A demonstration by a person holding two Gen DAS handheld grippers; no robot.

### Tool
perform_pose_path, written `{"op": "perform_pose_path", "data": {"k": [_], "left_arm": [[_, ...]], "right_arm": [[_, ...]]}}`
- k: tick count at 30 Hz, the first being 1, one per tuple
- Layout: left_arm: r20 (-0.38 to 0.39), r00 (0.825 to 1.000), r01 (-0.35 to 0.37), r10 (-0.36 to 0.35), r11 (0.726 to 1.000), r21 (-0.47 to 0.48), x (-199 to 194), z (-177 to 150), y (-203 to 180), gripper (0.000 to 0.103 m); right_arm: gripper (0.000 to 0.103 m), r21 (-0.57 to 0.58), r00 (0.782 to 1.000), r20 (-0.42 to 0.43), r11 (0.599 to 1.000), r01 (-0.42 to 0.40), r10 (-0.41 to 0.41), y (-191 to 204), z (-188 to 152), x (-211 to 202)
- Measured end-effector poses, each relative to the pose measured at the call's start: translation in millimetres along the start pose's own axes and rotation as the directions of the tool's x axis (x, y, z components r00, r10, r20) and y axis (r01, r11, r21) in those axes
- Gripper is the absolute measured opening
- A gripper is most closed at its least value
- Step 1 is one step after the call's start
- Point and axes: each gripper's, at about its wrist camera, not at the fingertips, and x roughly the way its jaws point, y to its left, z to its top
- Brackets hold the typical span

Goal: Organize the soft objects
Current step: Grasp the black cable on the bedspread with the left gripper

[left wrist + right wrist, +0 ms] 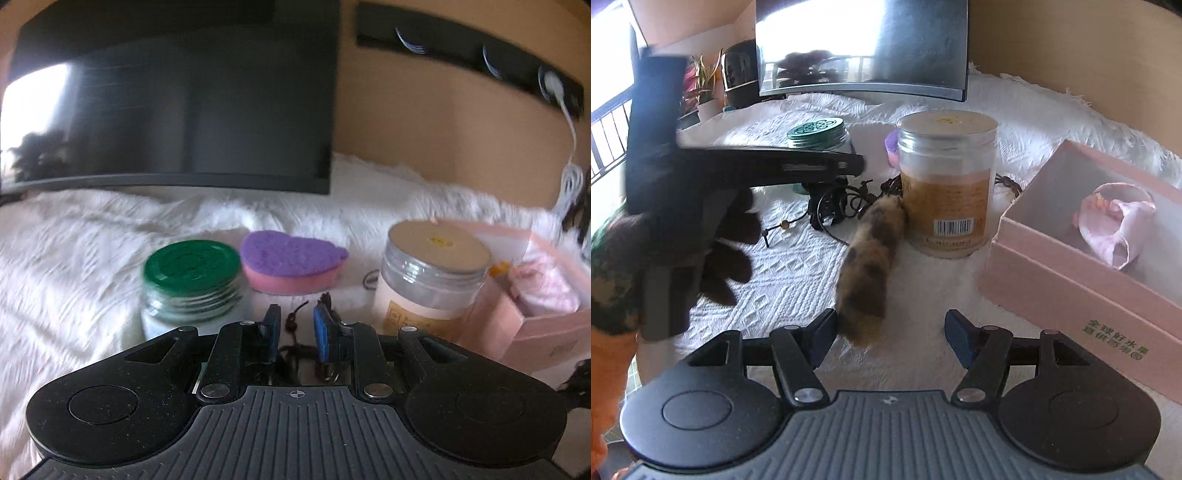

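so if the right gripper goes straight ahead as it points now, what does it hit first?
Likely the furry brown tail: its near end lies just ahead of the open right gripper, nearer the left finger. Beyond it stands the jar. Depth is uncertain.

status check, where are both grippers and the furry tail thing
Left gripper nearly shut around dark cord. Right gripper open, furry tail just ahead, ungrasped. Tail's far end against tall jar; pink box to the right.

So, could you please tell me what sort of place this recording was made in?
Probably a home desk or dresser top: a dark curved monitor stands on a fluffy white cover, with potted plants by a railed window and a pink cardboard box nearby.
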Motion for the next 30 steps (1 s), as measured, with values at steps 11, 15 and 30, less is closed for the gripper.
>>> {"op": "perform_pose_path", "data": {"k": [11, 15, 30], "left_arm": [[-0.075, 0.997, -0.007, 0.010, 0.999, 0.048, -1.8, -11.5, 12.9, 0.022], [-0.079, 0.996, -0.035, 0.036, 0.999, 0.011, -25.4, -17.4, 25.8, 0.024], [-0.245, 0.950, 0.223, -0.195, 0.970, 0.092, -84.6, -53.8, 26.4, 0.029]], "right_arm": [[0.069, 0.032, 1.000, -0.012, 0.999, -0.010, 0.010, -7.2, -2.1, 0.0], [0.070, 0.033, 1.000, -0.018, 0.999, -0.005, 0.005, -6.4, -2.6, 1.9], [0.076, 0.012, 1.000, -0.018, 1.000, 0.007, -0.006, -1.9, -4.5, 4.6]]}}
